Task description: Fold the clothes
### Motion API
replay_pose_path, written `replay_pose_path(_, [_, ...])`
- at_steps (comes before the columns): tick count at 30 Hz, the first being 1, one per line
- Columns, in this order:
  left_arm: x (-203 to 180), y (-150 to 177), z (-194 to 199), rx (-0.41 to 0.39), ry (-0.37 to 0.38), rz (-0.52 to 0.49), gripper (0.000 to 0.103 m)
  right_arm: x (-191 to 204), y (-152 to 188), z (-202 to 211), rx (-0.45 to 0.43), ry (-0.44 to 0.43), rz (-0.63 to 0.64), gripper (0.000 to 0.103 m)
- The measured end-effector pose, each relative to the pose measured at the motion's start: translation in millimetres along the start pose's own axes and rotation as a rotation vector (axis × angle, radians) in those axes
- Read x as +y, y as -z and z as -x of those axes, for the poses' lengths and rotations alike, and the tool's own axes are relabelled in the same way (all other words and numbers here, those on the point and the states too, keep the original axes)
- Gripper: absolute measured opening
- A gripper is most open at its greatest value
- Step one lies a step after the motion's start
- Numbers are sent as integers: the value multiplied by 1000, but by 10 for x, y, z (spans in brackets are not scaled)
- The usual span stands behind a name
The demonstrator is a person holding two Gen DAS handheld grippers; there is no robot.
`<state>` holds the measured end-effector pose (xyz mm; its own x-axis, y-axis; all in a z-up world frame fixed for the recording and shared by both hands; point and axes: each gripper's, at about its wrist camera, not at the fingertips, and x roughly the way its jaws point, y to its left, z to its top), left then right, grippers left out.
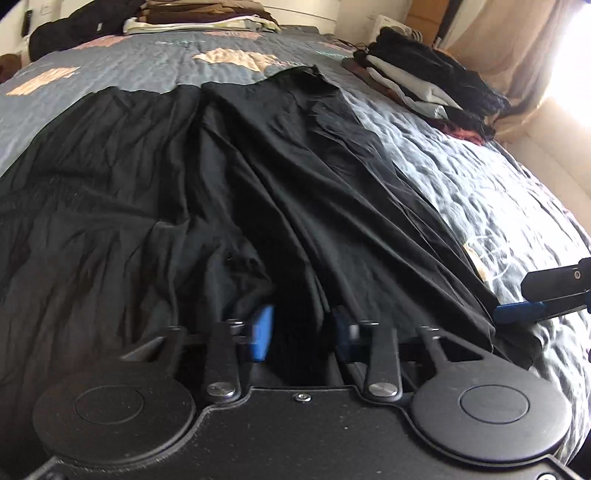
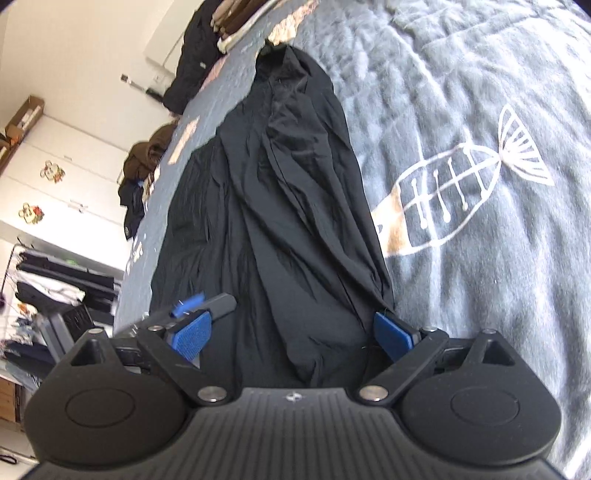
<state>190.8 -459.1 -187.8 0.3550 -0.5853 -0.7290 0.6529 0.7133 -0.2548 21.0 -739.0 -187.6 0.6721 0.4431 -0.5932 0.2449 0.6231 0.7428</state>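
A long black garment [image 1: 258, 166] [image 2: 280, 206] lies stretched along the grey quilt, wrinkled and partly doubled over itself. In the left wrist view my left gripper [image 1: 301, 330] has its blue pads drawn close on a bunched fold at the garment's near end, and creases fan out from the grip. My right gripper [image 2: 291, 338] stands open at the garment's near right corner, with its blue pads wide apart over the cloth and not pressing on it. Each gripper shows in the other's view: the right gripper [image 1: 532, 299] at the cloth's right edge, the left gripper [image 2: 199, 306] at left.
A stack of folded clothes [image 1: 424, 81] sits on the bed's right side. More folded clothes [image 1: 199, 18] and a dark jacket [image 1: 74, 33] lie at the far end. The quilt [image 1: 480, 184] carries a fish print [image 2: 461, 184]. A clothes rack [image 2: 55, 280] stands beside the bed.
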Motion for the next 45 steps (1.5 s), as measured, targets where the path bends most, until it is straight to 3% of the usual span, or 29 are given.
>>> replay_pose_path(1, [33, -1, 32, 2, 6, 14, 11, -13, -2, -11, 2, -1, 0, 95])
replay_pose_path(2, [59, 12, 69, 7, 1, 7, 8, -26, -3, -22, 4, -1, 0, 95])
replay_pose_path(12, [330, 66, 486, 9, -30, 60, 7, -138, -37, 36, -12, -28, -22, 95])
replay_pose_path(16, [220, -66, 718, -71, 40, 69, 8, -134, -35, 42, -16, -28, -27, 95])
replay_pose_path(18, [61, -182, 713, -79, 90, 32, 17, -132, -34, 45, -20, -29, -30, 95])
replay_pose_path(20, [-128, -267, 598, -69, 107, -28, 72, -133, -26, 44, -23, -29, -31, 95])
replay_pose_path(21, [-218, -281, 514, -68, 104, -58, 80, -135, -23, 45, -26, -30, -34, 95])
replay_pose_path(22, [-307, -294, 429, -66, 101, -87, 80, -135, -20, 46, -27, -30, -35, 95])
replay_pose_path(24, [-382, -286, 178, -13, 72, -95, 77, -136, -16, 45, -27, -31, -34, 95])
replay_pose_path(27, [-392, -223, -115, 65, 16, -87, 55, -136, -18, 43, -29, -31, -39, 95])
replay_pose_path(29, [-371, -158, -163, 67, 8, -87, 29, -133, -17, 44, -29, -33, -38, 95])
replay_pose_path(32, [-207, -132, -103, 51, 50, -6, 5, -146, -17, 41, -28, -37, -39, 95])
replay_pose_path(39, [178, -33, 224, -5, 152, 133, 1, -163, -24, 35, -31, -43, -37, 95])
replay_pose_path(43, [268, 38, 407, -28, 133, 125, 1, -158, -27, 29, -25, -40, -31, 95])
replay_pose_path(45, [241, 19, 420, -1, 120, 94, 1, -132, -39, 33, -20, -26, -26, 95])
